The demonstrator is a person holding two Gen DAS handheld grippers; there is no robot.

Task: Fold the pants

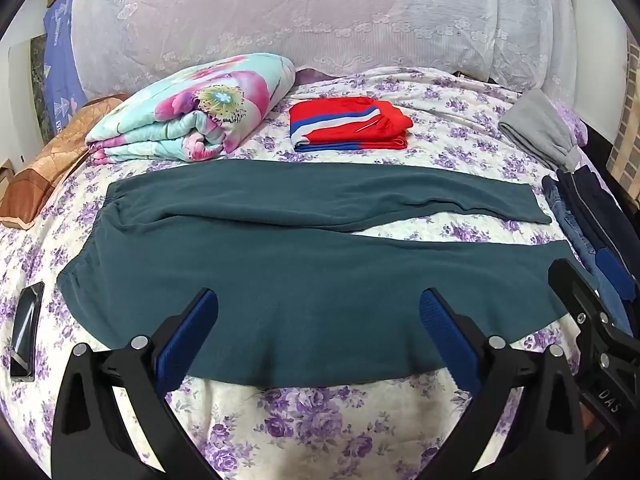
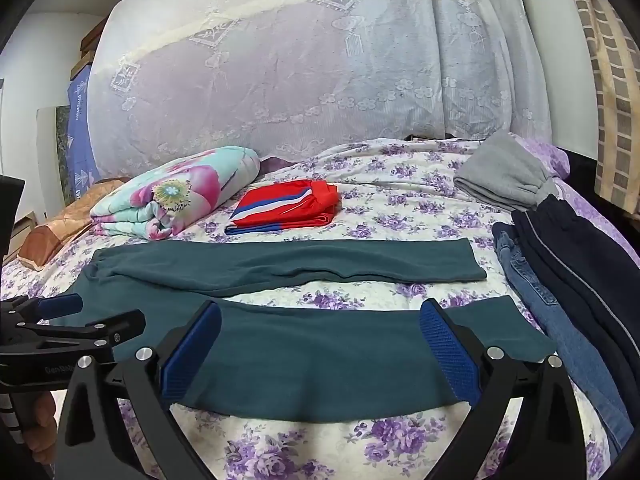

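Observation:
Dark teal pants [image 1: 304, 276] lie flat across the floral bed, waistband at the left, both legs spread apart toward the right. They also show in the right wrist view [image 2: 320, 344]. My left gripper [image 1: 318, 304] is open and empty, hovering over the near leg by the seat. My right gripper [image 2: 320, 320] is open and empty, over the near leg closer to the cuff. The right gripper shows at the right edge of the left wrist view [image 1: 592, 312]; the left one shows at the left edge of the right wrist view [image 2: 72, 324].
A folded red, white and blue garment [image 1: 348, 124] and a rolled floral quilt [image 1: 192, 108] lie behind the pants. Grey pants [image 2: 504, 176], jeans [image 2: 560, 312] and dark navy pants [image 2: 584, 264] lie at the right. A phone [image 1: 26, 324] lies at the left, a brown pillow [image 1: 48, 164] beyond.

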